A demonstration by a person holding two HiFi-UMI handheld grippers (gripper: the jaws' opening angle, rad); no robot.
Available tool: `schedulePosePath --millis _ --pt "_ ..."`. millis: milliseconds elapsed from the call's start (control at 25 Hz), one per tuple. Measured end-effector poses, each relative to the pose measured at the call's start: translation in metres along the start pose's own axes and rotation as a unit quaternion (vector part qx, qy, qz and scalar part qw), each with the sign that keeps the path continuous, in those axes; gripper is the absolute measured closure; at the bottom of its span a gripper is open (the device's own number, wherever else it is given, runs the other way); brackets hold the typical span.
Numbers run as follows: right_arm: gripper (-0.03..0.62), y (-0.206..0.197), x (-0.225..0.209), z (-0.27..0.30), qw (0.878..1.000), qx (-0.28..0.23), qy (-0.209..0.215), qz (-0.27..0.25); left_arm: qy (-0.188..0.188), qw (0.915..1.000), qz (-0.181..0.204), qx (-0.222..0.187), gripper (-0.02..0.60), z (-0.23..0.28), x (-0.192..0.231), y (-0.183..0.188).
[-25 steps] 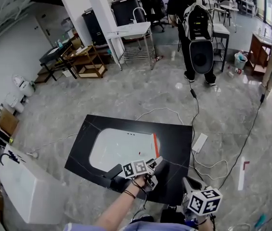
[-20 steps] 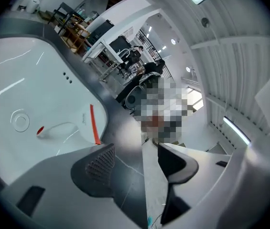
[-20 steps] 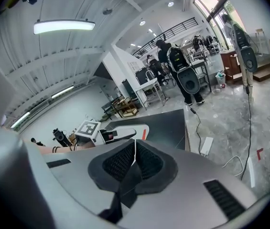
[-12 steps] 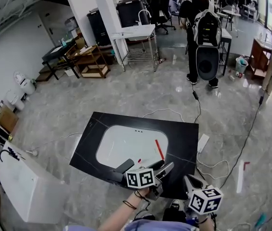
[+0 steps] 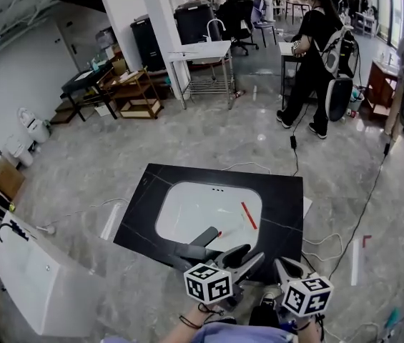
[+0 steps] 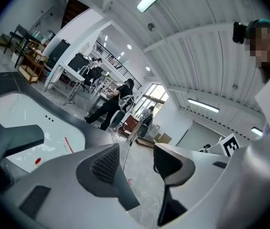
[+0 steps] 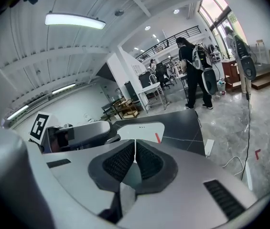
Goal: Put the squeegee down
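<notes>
Lena: Back and up comes the left hand-held gripper [image 5: 248, 257] since a second ago. It was right at the squeegee [image 5: 203, 238] then, and now it hangs close to the person's body, clear of it. The person in black [image 5: 314, 63] at the back has walked off to the right, too.

Tom: So where is the squeegee?

Lena: Flat on the near part of the black desk [image 5: 280, 191], its handle pointing in towards the white basin [image 5: 202, 206] and its blade [image 5: 187, 251] near the desk's front rim. Nothing touches it. I'd call the job done.

Tom: And the grippers?

Lena: The left one is released, its jaws drawing together with only floor showing between them. The right hand-held gripper [image 7: 135, 161] is clenched, pads meeting, nothing in them.

Tom: What does the squeegee look like?

Lena: Dark grey all over, a T shape: a short thick handle with a wider head across it. Finer detail is too small to tell.

Tom: How would it handle if it needs shifting?

Lena: Light, I'd guess, and stiff in handle and head, likely with a soft rubber lip that flexes. Hardly fragile. Smooth plastic could slip, so I'd pinch the handle across its narrow sides near the head, where it balances, not the blade.
</notes>
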State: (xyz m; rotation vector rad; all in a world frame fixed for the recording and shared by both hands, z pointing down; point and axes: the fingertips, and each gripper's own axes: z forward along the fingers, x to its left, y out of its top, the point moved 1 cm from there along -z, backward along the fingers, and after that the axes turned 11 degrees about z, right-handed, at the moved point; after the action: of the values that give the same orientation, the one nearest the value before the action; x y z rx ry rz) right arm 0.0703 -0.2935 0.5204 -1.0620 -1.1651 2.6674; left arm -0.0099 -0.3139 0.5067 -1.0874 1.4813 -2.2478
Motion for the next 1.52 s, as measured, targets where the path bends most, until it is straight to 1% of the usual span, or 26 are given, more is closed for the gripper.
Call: schedulePosePath --millis 80,120,360,440,600,720,800,960,1120,1280,1520 --pt "0.572 -0.009 0.013 -0.003 1.0 -0.005 -0.003 -0.002 -0.003 1.0 0.006 -0.006 0.371 -0.02 -0.003 0.0" --pt "0.572 -0.014 0.02 -0.005 1.0 -0.008 -0.005 -0.003 -0.007 0.9999 0.009 -0.008 0.374 -0.029 -0.005 0.0" --pt "0.572 -0.051 0.058 -0.019 0.999 -0.027 -0.024 0.002 -0.024 0.9994 0.024 -0.01 0.374 -0.083 -0.012 -0.009" --pt "0.571 -0.067 0.07 -0.022 0.999 -0.028 -0.031 0.005 -0.03 0.9991 0.03 -0.004 0.374 -0.099 -0.012 -0.016" --pt "0.571 -0.095 0.086 -0.028 0.998 -0.035 -0.051 0.007 -0.03 0.9975 0.063 0.015 0.391 -0.126 -0.01 -0.032" --pt "0.572 -0.106 0.098 -0.035 0.997 -0.038 -0.063 0.005 -0.027 0.9953 0.091 0.02 0.407 -0.141 -0.009 -0.036" --pt "0.572 -0.112 0.104 -0.039 0.997 -0.034 -0.07 0.002 -0.03 0.9943 0.1 0.02 0.417 -0.148 -0.011 -0.036" --pt "0.572 -0.119 0.107 -0.047 0.996 -0.034 -0.083 -0.004 -0.039 0.9953 0.088 0.004 0.431 -0.155 -0.017 -0.038" --pt "0.571 -0.125 0.122 -0.052 0.996 -0.022 -0.086 -0.005 -0.043 0.9966 0.07 -0.002 0.437 -0.17 -0.023 -0.035" --pt "0.572 -0.126 0.123 -0.049 0.997 -0.006 -0.079 -0.018 -0.029 0.9966 0.077 -0.008 0.437 -0.175 -0.02 -0.033" --pt "0.572 -0.139 0.114 -0.065 0.998 0.016 -0.061 -0.032 0.022 0.9962 0.082 -0.021 0.437 -0.19 -0.023 -0.04"
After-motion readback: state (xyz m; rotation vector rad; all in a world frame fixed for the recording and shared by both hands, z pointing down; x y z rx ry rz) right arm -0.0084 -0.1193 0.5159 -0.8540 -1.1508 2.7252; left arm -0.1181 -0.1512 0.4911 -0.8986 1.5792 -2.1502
